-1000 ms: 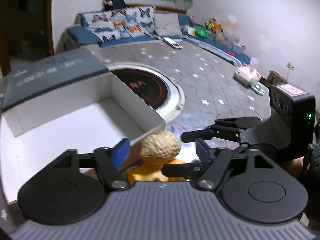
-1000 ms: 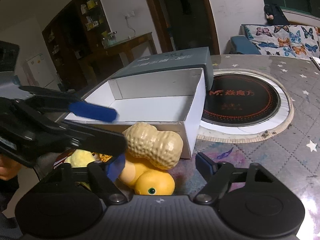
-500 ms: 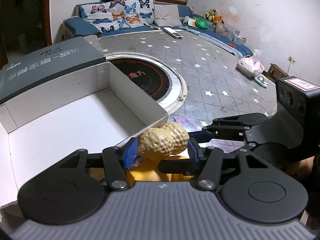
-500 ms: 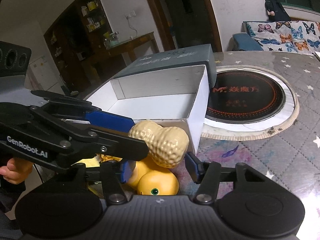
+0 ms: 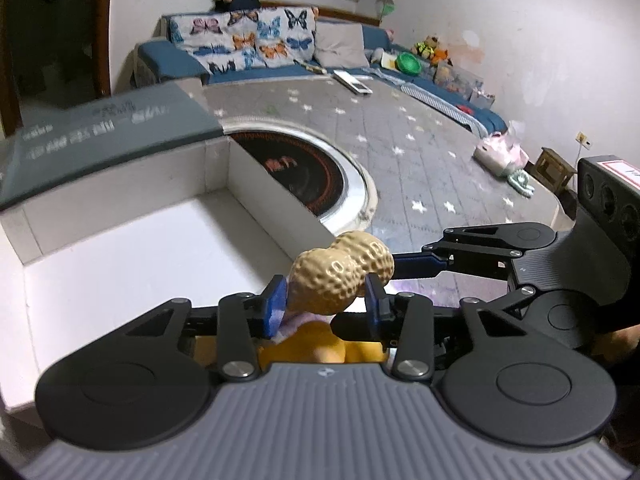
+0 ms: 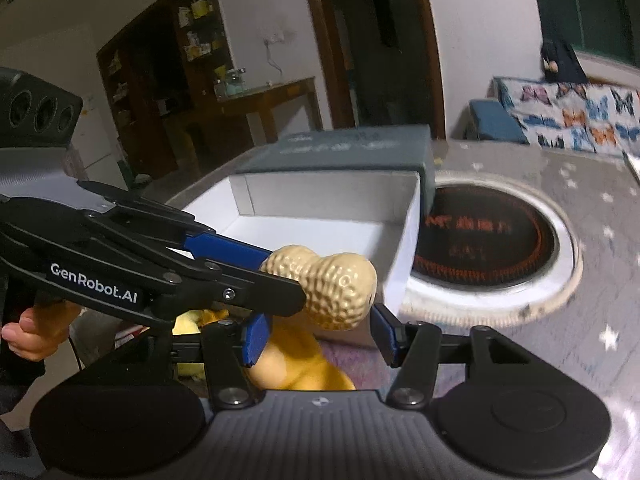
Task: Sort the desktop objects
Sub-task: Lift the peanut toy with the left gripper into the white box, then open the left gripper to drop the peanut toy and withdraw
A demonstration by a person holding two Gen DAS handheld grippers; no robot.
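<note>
peanut toy (image 5: pixel 340 276) clamped in left tongs (image 5: pixel 326 306) above box (image 5: pixel 120 248) edge; right tongs (image 6: pixel 320 334) agape alongside.

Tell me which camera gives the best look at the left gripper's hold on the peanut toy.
The left wrist view: the left gripper has both blue pads against the peanut toy. In the right wrist view that gripper comes from the side and only one pad shows.
</note>
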